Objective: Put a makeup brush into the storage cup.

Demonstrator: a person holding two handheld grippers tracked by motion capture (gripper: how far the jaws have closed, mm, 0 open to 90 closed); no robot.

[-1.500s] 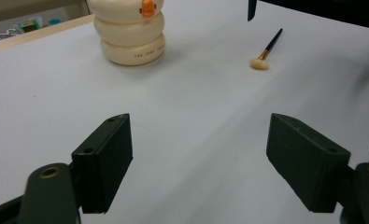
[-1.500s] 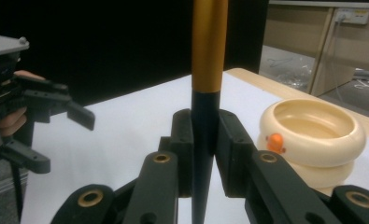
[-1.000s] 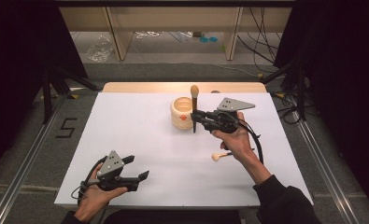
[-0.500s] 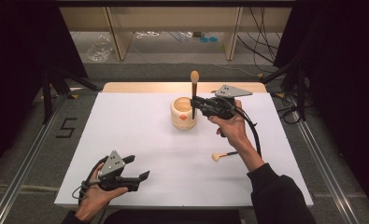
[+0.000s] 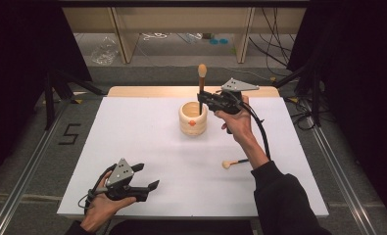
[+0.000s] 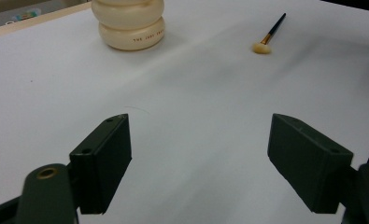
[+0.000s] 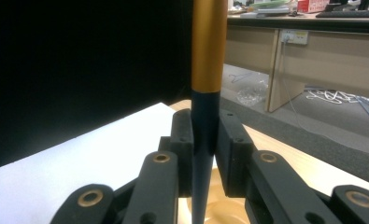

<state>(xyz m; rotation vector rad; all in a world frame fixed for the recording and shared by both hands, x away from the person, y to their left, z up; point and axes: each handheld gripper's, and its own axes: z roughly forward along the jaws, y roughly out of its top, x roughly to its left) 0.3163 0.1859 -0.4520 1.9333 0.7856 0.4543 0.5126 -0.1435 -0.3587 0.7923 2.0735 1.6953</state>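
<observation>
- The right gripper (image 5: 204, 99) sits at about 12 o'clock on the white tabletop (image 5: 147, 132), just above the round cream holder cup (image 5: 193, 118).
- Its fingers (image 7: 231, 154) pinch the dark handle of a long makeup brush with a gold band and a tan tip (image 5: 201, 83).
- The brush stands upright, tip on top. Its thin lower end points down into the open mouth of the cup.
- In the right gripper view, the dark handle (image 7: 204, 135) is squeezed between both black fingers, with the gold band just above them.
- The left gripper (image 5: 142, 183) rests at about 7 o'clock near the front edge of the tabletop. Its fingers (image 6: 102, 163) are spread wide with nothing between them.
- A small makeup brush with a cream tip and a dark handle (image 5: 232, 163) lies flat at about 4 o'clock, well apart from the cup.
</observation>
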